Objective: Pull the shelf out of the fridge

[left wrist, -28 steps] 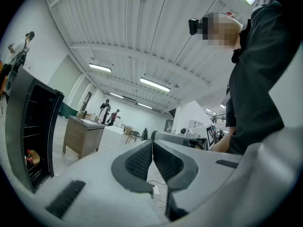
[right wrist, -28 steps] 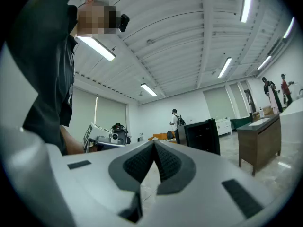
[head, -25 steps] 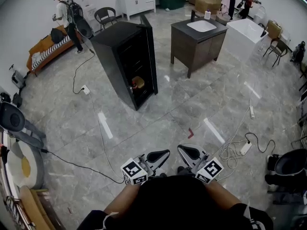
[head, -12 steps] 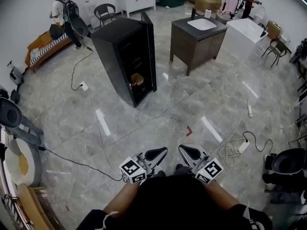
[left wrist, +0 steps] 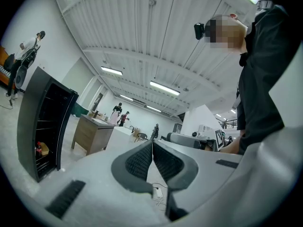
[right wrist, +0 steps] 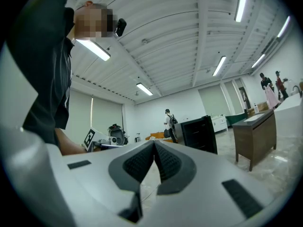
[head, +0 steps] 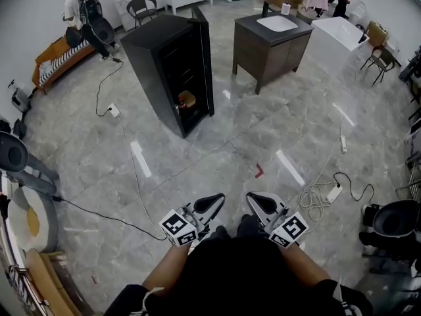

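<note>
While the task is not yet under way, the fridge (head: 161, 58) stands well across the tiled floor from the person, black, its door swung open. Its shelves (left wrist: 49, 126) show only as thin pale lines across the dark interior in the left gripper view. Which one is to come out cannot be told. A small yellowish item (head: 187, 99) sits low inside, near the bottom.

Handling, as a judgement: the shelf looks like a thin rack, so probably light and stiff, seated in side rails. It may stick or tip once it is most of the way out. The best hold is likely its front edge near the middle, or one claw toward each front corner, with a straight level pull. If anything rests on the chosen shelf it could slide off. Detail is too small to confirm the rack's material or the edge shape.

Left gripper (head: 212, 205) is pressed together, its ribbed pads meeting with nothing between them. Right gripper (head: 262, 205) is likewise pressed together and empty. Both are held low, close in front of the person's body and side by side, a small gap between them. They point forward and roughly level toward the open floor, marker cubes at the rear near the forearms.

A dark vanity cabinet (head: 270, 48) stands right of the fridge. Loose cables (head: 322, 199) lie on the floor to the right, a trip risk on the walk over.
</note>
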`<state>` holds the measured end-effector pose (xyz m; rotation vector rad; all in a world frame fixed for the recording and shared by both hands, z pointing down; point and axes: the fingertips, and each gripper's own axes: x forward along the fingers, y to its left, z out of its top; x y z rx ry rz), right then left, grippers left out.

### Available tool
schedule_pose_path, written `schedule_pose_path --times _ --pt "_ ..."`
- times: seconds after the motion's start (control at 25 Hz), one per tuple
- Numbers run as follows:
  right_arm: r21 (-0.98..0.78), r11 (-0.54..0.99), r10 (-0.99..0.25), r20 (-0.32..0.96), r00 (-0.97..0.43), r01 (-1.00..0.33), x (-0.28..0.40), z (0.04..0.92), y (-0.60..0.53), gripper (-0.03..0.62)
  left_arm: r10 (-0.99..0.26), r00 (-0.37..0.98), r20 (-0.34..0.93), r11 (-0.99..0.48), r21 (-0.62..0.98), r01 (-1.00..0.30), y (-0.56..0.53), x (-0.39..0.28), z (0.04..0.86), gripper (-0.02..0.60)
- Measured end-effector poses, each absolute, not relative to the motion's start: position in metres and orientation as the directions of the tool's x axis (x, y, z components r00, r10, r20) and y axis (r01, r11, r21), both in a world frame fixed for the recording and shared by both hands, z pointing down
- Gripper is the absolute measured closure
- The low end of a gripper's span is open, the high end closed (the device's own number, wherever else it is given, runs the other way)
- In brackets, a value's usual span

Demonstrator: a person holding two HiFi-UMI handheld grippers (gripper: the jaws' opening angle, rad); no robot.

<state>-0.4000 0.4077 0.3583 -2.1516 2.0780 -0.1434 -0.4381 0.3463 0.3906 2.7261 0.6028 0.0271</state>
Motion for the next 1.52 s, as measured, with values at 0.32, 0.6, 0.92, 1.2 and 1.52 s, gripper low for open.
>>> schedule_pose_path --times 0.32,0.6,0.92,1.2,1.52 --pt "-0.232 -0.077 -0.997 0.002 0.078 -0.97 -0.381 0.376 0.428 0.569 0.398 0.917 -0.036 -0.843 0.381 0.38 0.35 -0.426 0.402 0.558" --pt "-0.208 -0.051 -0.998 -0.019 0.056 -0.977 -0.347 0.372 0.413 0.569 0.379 0.925 -0.024 -0.859 0.361 0.362 0.343 -0.392 0.395 0.558" --pt "-0.211 -0.034 -0.999 -0.033 0.042 -0.977 -0.275 0.377 0.39 0.569 0.341 0.94 0.012 -0.881 0.352 0.315 0.316 -0.337 0.4 0.558" --pt "-0.233 0.024 -0.998 -0.057 -0.011 -0.972 -0.207 0.369 0.369 0.569 0.277 0.96 0.031 -0.902 0.353 0.249 0.292 -0.276 0.391 0.558" --pt "-0.246 0.116 -0.992 -0.071 -0.102 -0.962 -0.152 0.372 0.357 0.569 0.223 0.974 0.049 -0.923 0.331 0.194 0.28 -0.216 0.383 0.558"
